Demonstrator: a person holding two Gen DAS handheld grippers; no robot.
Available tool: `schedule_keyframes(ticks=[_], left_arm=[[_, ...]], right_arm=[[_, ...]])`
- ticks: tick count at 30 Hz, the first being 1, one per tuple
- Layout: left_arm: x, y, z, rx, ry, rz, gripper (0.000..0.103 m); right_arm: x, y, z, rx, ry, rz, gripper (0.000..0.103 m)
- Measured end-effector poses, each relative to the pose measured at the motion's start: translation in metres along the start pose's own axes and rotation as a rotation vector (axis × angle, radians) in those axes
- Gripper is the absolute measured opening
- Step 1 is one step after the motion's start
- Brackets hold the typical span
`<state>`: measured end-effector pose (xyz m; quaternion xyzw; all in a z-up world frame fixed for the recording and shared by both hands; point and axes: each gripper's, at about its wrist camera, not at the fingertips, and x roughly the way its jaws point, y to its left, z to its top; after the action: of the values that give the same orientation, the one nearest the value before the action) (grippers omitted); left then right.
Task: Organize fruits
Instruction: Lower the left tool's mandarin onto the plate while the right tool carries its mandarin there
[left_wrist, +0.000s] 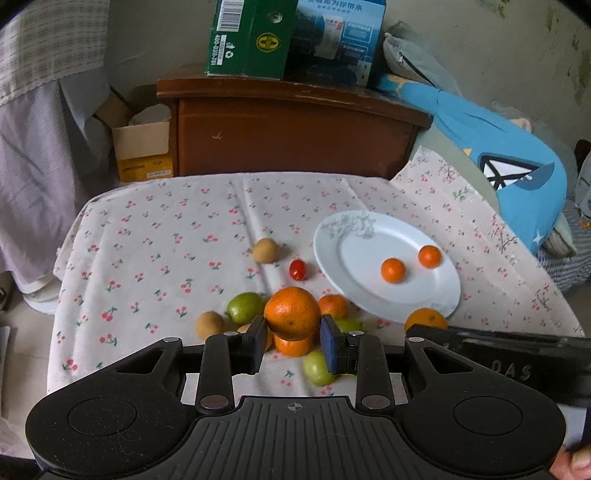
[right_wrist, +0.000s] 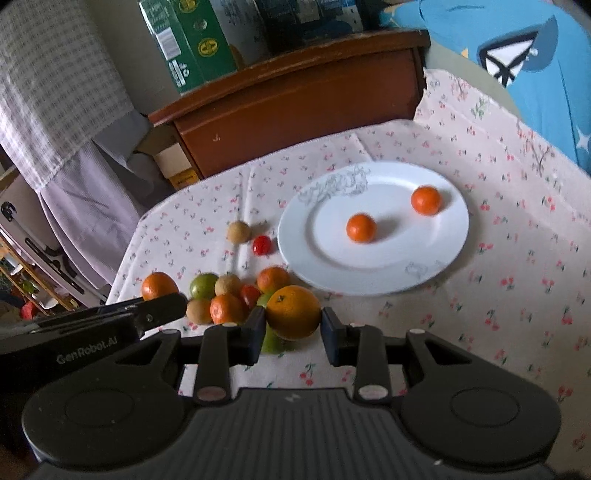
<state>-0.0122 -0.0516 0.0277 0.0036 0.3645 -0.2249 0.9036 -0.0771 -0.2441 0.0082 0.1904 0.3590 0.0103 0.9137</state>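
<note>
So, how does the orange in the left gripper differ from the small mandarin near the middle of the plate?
The orange is much larger than the mandarin. The orange is clamped by the left gripper between its fingers, above the fruit pile; the mandarin lies free on the white plate. The orange's skin is paler, the mandarin's a deeper red-orange. Both are round citrus fruits.

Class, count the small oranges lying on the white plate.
2. Both sit on the white plate: one small orange near its middle, the other toward its far right rim.
</note>
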Motion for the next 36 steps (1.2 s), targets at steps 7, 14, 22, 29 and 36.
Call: schedule_keyframes(ticks=[7, 14, 22, 29, 36], left_arm=[[0.008, -0.006, 0.014, -0.01, 0.016, -0.04, 0.028], [0.024, -0.017, 0.031, 0.035, 0.036, -0.064, 0.028], [0.041, -0.024, 0.044, 0.069, 0.053, -0.075, 0.028], [0.061, -0.031, 0.047, 0.081, 0.09, -0.086, 0.028], [0.079, -0.042, 0.05, 0.117, 0.108, -0.1, 0.028]], right_arm=[[-0.011, -0.027, 0.028, 0.038, -0.026, -0.016, 0.032], [-0.011, -0.046, 0.048, 0.089, -0.052, -0.051, 0.032], [-0.002, -0.056, 0.055, 0.127, -0.035, -0.049, 0.032], [0.009, -0.062, 0.06, 0.148, -0.02, -0.051, 0.032], [0.024, -0.069, 0.061, 0.194, 0.026, -0.054, 0.032]])
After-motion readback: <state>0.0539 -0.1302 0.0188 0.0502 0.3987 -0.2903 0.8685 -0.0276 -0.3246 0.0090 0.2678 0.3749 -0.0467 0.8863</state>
